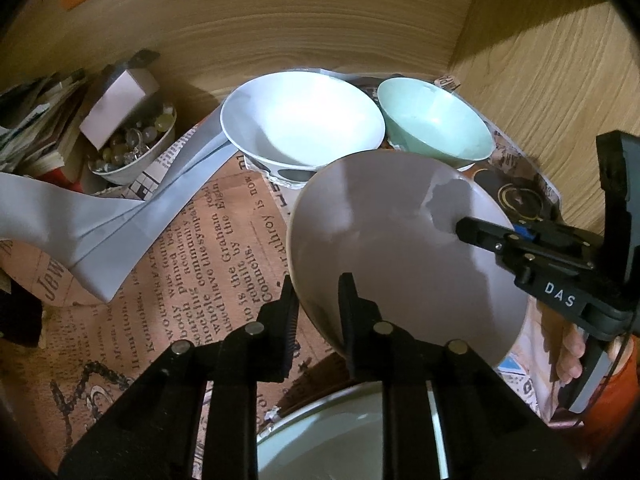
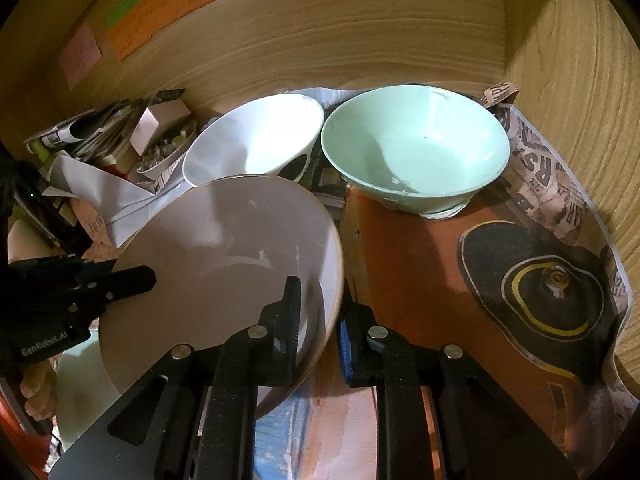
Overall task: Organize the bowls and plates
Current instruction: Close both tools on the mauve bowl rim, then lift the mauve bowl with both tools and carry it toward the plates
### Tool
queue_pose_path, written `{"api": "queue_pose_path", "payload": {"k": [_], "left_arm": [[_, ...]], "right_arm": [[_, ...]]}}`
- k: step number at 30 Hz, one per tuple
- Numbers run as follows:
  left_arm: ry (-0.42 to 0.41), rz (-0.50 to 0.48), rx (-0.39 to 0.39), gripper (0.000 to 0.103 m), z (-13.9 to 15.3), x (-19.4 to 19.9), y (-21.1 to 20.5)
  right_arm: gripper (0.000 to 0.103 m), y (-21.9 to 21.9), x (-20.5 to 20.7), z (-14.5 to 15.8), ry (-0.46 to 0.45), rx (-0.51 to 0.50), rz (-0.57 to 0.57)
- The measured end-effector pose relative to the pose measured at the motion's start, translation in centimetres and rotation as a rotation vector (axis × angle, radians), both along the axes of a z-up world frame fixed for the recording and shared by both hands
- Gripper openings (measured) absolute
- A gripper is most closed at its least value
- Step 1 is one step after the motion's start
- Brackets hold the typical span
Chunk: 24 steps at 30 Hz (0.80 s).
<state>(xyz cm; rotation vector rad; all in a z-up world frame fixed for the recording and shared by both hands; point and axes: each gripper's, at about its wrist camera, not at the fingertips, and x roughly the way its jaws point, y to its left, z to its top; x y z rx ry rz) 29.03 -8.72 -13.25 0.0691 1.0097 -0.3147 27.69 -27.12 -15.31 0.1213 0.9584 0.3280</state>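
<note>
In the left wrist view, the left gripper (image 1: 318,292) has its two fingers (image 1: 289,304) clenched on the near rim of a grey bowl (image 1: 400,248), one finger outside the wall and one inside. The bowl is tilted and held above the newspaper lining (image 1: 208,240) of a wooden shelf. The right gripper (image 1: 472,228) reaches in from the right and grips the bowl's far edge. Behind it stand a white bowl (image 1: 300,124) and a mint-green bowl (image 1: 436,120), side by side near the wooden back wall (image 1: 280,20). A small dish of beads (image 1: 132,148) with a pale box on it sits to the left, beside folded grey paper (image 1: 100,216). The rim of another pale dish (image 1: 340,432) shows below the gripper.

In the right wrist view, the right gripper (image 2: 320,300) pinches the right rim of the grey bowl (image 2: 224,256), its left finger (image 2: 292,304) inside and the other, with a blue pad, outside. The left gripper (image 2: 144,278) holds the opposite edge. The white bowl (image 2: 260,140) and the mint-green bowl (image 2: 416,148) stand just behind, close together. Orange and pink notes (image 2: 160,8) are stuck on the back wall.
</note>
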Motion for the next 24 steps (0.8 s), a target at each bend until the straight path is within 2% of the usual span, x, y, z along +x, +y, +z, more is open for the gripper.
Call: {"api": "queue_pose_path", "payload": {"k": [9, 24], "left_arm": [[0.002, 0.012, -0.02, 0.016, 0.6, -0.3, 0.3], [-0.085, 0.059, -0.067, 0.016, 3.7, -2.4, 2.2]], "right_arm": [[0.014, -0.5, -0.7, 1.6, -0.035, 0.034, -0.016], [0.014, 1.1, -2.7, 4.8, -0.121, 0.038, 0.005]]}}
